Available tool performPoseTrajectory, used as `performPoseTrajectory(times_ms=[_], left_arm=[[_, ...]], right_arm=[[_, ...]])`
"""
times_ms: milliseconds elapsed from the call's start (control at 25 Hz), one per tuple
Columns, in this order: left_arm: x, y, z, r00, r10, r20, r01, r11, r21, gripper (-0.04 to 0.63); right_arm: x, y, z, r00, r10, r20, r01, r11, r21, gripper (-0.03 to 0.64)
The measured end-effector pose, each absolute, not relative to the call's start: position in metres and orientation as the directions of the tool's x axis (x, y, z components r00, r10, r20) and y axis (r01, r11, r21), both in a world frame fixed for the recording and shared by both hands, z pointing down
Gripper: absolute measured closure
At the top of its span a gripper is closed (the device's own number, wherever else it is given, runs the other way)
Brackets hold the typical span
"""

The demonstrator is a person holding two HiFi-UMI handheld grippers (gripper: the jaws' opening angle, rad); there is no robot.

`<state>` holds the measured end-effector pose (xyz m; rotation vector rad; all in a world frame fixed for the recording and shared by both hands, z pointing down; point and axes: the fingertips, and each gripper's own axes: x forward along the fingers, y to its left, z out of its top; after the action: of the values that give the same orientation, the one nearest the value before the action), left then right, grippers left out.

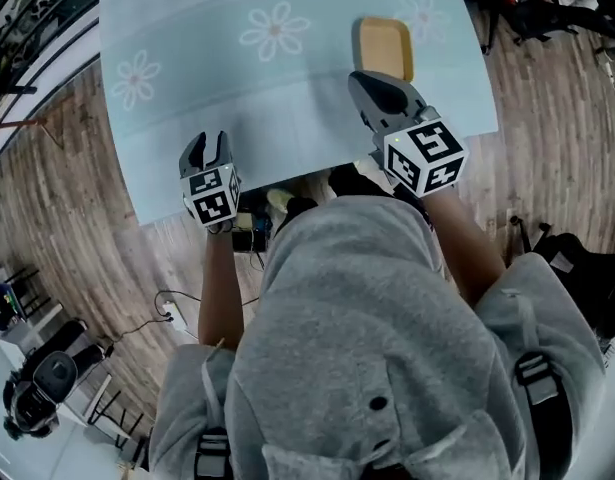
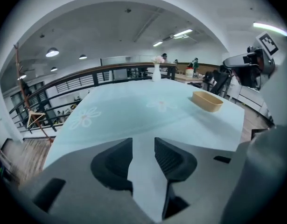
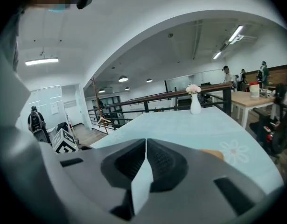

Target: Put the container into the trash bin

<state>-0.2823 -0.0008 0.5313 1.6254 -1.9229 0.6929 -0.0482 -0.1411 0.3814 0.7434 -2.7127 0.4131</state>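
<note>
A shallow tan container (image 1: 384, 46) lies on the table (image 1: 187, 28) with the pale blue flowered cloth, towards its far right. My right gripper (image 1: 372, 78) hovers just short of it, over the table's near edge, jaws closed tip to tip with nothing between them (image 3: 146, 141); the container (image 3: 213, 154) peeks out behind its right finger. My left gripper (image 1: 208, 140) is at the table's near left edge, well left of the container (image 2: 207, 101). Its jaws stand apart and empty (image 2: 143, 146). No trash bin is in any view.
A white vase with flowers (image 2: 156, 71) stands at the table's far end, by a dark railing (image 2: 64, 85). Cables and a box (image 1: 252, 230) lie on the wooden floor under the near edge. Black bags (image 1: 577, 258) sit right, equipment (image 1: 42, 378) lower left.
</note>
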Motion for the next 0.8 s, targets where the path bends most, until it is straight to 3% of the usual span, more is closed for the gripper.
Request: performPoseTrajectory(times_ms=[320, 800], left_arm=[[-0.183, -0.104, 0.527, 0.045, -0.722, 0.691, -0.988, -0.135, -0.077, 0.442], [-0.032, -0.179, 0.538, 0.265, -0.659, 0.704, -0.892, -0.444, -0.08, 0.442]], right_arm=[[0.041, -0.191, 0.383, -0.739, -0.583, 0.338, -0.663, 0.718, -0.212, 0.586], [0.127, -0.234, 0.397, -0.69, -0.643, 0.332, -0.721, 0.65, -0.239, 0.586]])
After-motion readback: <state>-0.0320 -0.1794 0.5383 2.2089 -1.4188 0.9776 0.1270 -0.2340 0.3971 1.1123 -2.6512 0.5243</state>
